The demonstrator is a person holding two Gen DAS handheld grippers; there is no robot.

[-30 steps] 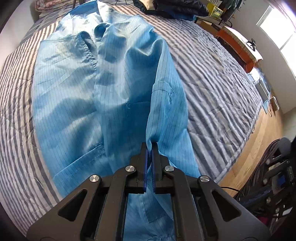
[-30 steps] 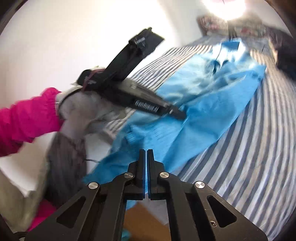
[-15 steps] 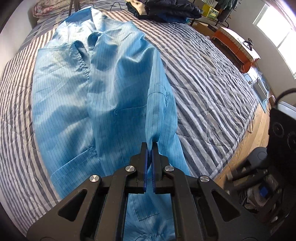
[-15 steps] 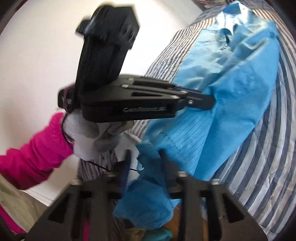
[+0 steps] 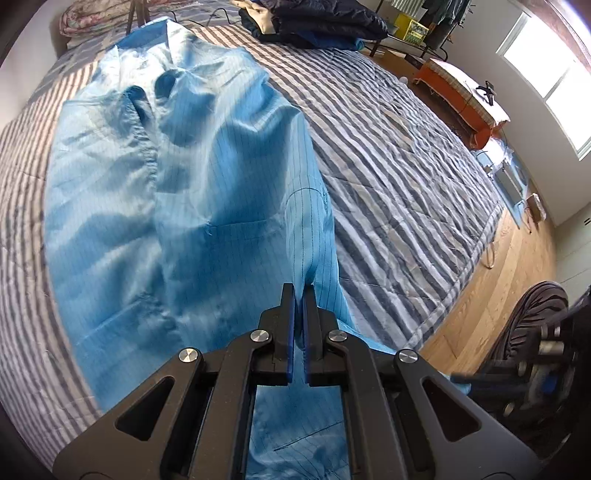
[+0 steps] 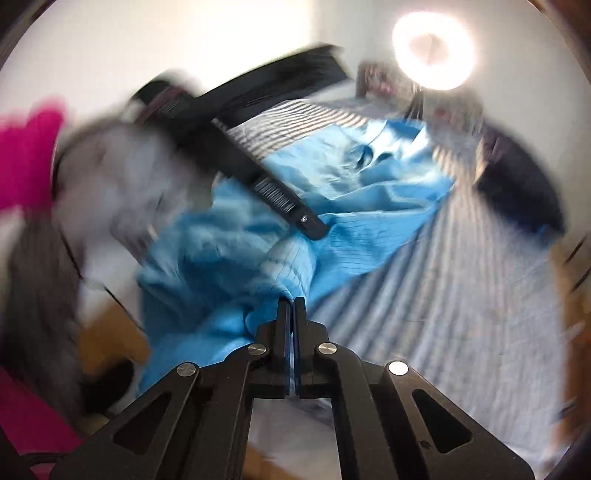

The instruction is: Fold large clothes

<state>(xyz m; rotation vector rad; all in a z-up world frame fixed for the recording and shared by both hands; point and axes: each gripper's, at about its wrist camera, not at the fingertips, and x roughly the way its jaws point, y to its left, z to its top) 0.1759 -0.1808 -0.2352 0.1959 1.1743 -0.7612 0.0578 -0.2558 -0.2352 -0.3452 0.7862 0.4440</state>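
Note:
A large light-blue pinstriped garment (image 5: 166, 184) lies spread lengthwise on the striped bedspread (image 5: 406, 184), collar at the far end. My left gripper (image 5: 299, 288) is shut on a raised fold along the garment's right side, lifting it into a ridge. In the blurred right wrist view, my right gripper (image 6: 291, 301) is closing its jaws, and a bunch of the same blue garment (image 6: 369, 206) runs in between its tips near the hem. The left gripper (image 6: 314, 229) shows there too, held by a gloved hand (image 6: 122, 184) with a pink sleeve (image 6: 26, 155).
A pile of dark clothes (image 5: 325, 22) sits at the far end of the bed. An orange bench (image 5: 458, 99) stands beyond the bed's right edge, above wooden floor (image 5: 491, 288). Dark blurred gear (image 5: 535, 350) is at lower right. A bright lamp (image 6: 432, 51) glares.
The right gripper swung around; half a second ago its jaws stood apart over the bunched hem, and now they are together on the fabric. The left gripper keeps its fold and has hardly shifted.

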